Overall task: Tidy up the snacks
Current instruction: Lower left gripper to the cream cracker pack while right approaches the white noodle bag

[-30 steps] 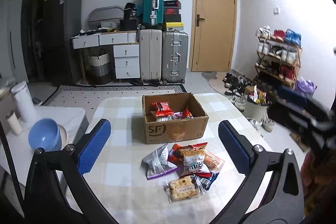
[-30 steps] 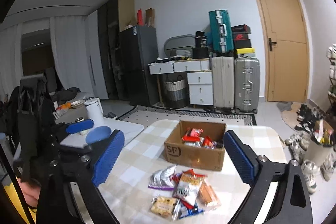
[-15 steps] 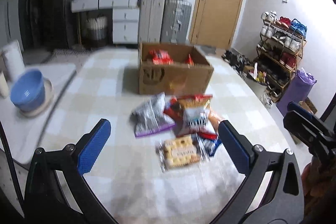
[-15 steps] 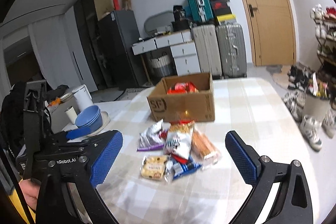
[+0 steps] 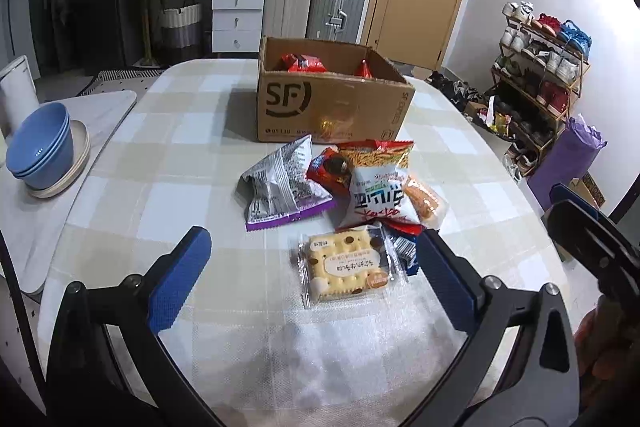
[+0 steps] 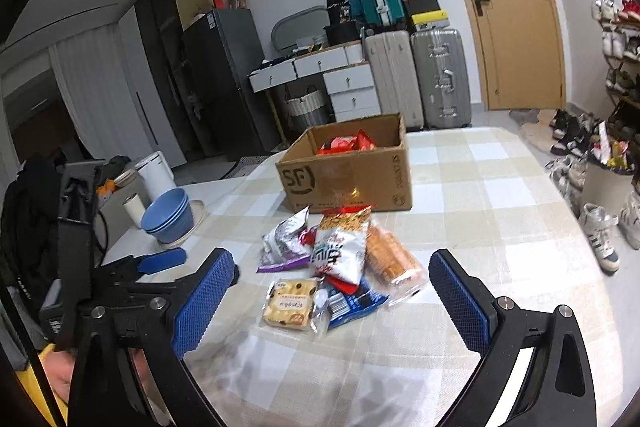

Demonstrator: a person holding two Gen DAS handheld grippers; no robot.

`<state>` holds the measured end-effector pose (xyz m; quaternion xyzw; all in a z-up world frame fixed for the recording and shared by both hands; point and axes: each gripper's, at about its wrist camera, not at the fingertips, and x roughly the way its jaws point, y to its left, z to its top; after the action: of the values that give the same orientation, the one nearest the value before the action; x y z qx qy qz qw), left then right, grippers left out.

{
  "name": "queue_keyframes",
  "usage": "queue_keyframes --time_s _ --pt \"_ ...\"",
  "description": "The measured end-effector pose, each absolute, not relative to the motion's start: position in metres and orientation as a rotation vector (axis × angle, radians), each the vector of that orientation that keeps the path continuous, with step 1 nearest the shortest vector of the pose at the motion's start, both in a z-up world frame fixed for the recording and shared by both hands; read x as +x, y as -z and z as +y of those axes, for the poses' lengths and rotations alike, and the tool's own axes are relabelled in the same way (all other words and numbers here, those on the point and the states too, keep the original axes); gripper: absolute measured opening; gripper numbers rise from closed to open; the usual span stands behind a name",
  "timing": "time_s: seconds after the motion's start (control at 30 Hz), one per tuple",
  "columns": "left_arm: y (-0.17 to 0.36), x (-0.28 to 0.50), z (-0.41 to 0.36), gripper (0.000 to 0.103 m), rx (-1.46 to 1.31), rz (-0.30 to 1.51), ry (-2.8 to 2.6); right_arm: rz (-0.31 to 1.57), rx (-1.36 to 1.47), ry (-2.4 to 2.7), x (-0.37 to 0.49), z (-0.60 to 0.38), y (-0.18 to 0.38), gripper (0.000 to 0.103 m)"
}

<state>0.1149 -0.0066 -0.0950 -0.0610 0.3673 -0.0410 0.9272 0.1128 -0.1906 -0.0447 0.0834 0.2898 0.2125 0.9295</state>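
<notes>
Both grippers, left gripper (image 5: 312, 267) and right gripper (image 6: 332, 295), hang over the table (image 5: 160, 147) with fingers spread wide, holding nothing. One cardboard box (image 5: 332, 107) stands at the far side with some red packets inside. In front of it lie about six snack packs, among them one cracker pack (image 5: 346, 265) and one silver bag (image 5: 284, 187). Two blue bowls (image 5: 40, 147) are stacked at the left.

Blue packet (image 5: 402, 247) mostly buried beneath the cracker pack (image 5: 346, 265); box (image 5: 332, 99) contents half hidden by its wall.
</notes>
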Motion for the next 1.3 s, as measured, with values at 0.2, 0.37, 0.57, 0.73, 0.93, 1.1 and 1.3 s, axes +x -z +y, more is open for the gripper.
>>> queue_keyframes --time_s 0.2,0.37,0.57,0.73,0.93,1.1,1.3 --pt "0.126 0.129 -0.004 0.102 -0.141 0.832 0.070 0.616 0.196 -0.446 0.115 -0.190 0.056 0.100" --pt "0.148 0.144 -0.005 0.102 -0.158 0.891 0.067 0.637 0.205 -0.453 0.119 -0.190 0.068 0.100" --pt "0.169 0.168 -0.017 0.102 -0.161 0.975 0.079 0.675 0.233 -0.456 0.125 -0.193 0.086 0.100" --pt "0.188 0.189 -0.025 0.102 -0.180 1.035 0.091 0.696 0.247 -0.455 0.129 -0.197 0.096 0.100" --pt "0.197 0.199 -0.034 0.102 -0.124 1.037 0.099 0.717 0.264 -0.447 0.133 -0.204 0.104 0.100" --pt "0.196 0.191 -0.035 0.078 -0.045 1.007 0.096 0.723 0.268 -0.448 0.133 -0.204 0.106 0.100" --pt "0.195 0.183 -0.017 0.067 -0.037 1.007 0.154 0.732 0.248 -0.462 0.131 -0.194 0.107 0.100"
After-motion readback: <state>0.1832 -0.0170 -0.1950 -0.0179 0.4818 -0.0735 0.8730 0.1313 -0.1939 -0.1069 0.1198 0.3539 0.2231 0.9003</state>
